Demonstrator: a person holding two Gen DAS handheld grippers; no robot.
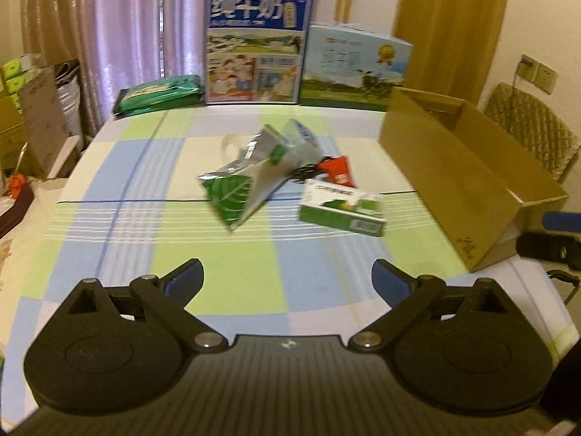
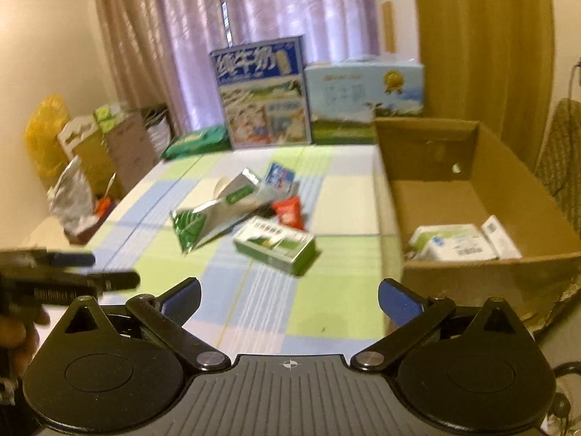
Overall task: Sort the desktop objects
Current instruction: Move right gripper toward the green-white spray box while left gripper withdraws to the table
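Left wrist view: the tall blue carton [image 1: 254,45] reads 纯牛奶; other print is too blurred. One silver-green pouch [image 1: 241,185], one red packet [image 1: 339,170] and one green box [image 1: 341,208] lie mid-table, left of one cardboard box [image 1: 468,167]. Left gripper [image 1: 288,279] and right gripper [image 2: 289,296] hover level, fingers apart, empty.

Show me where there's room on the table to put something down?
The checked cloth is bare on its left side, from the silver-green pouch out to the table edge, and along the near strip by the open left gripper. The middle is crowded: pouch, green box, red packet bunched together. The cardboard box has bare floor at its far end.
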